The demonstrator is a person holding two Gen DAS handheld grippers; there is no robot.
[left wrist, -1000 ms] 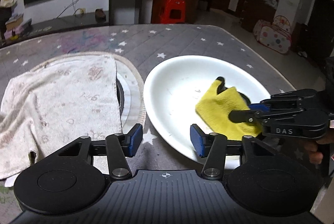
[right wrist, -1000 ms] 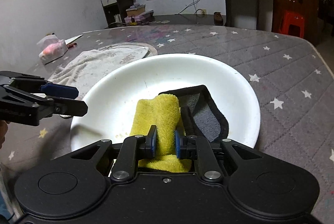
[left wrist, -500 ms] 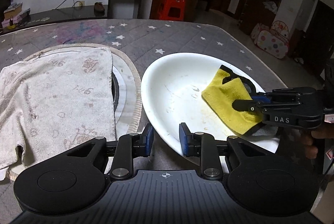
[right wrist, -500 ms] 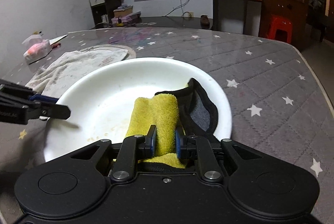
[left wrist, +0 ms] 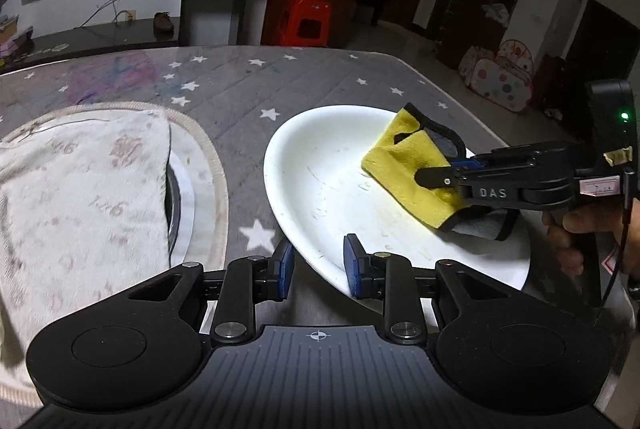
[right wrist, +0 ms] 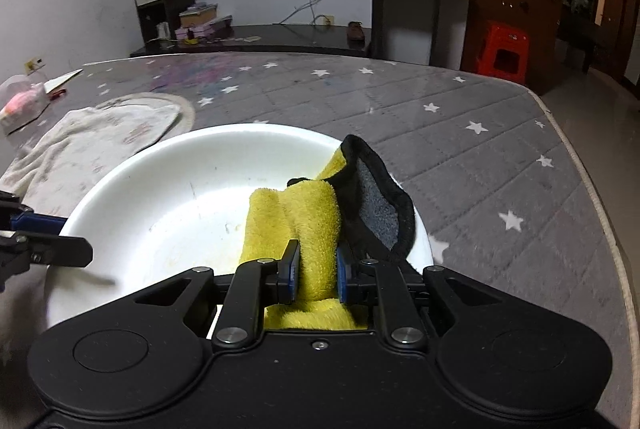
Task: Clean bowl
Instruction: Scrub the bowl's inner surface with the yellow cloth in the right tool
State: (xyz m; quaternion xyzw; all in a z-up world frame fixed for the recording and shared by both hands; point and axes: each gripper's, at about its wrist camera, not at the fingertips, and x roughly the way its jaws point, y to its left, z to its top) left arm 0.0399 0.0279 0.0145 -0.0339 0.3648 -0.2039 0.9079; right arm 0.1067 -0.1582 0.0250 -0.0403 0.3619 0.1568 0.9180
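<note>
Since a second ago the left gripper (left wrist: 317, 266) has been closing in on the near rim of the bowl (left wrist: 320, 165), and its blue pads are now sitting on either side of that rim, seemingly pinching it. The yellow cloth (left wrist: 404, 165) has been sliding from the bowl's middle toward its far right wall. The right gripper (right wrist: 316, 271) is staying clamped on the fluffy yellow terry fold, whose long axis is running away from that camera toward the far rim. A grey, black-edged flap (right wrist: 380, 213) is curling up over the right edge. The bowl is wide, shallow, glossy white, smeared with faint streaks, and resting on the grey quilted star-print table cover (right wrist: 480, 149), beside a rumpled pale towel (left wrist: 80, 189).
</note>
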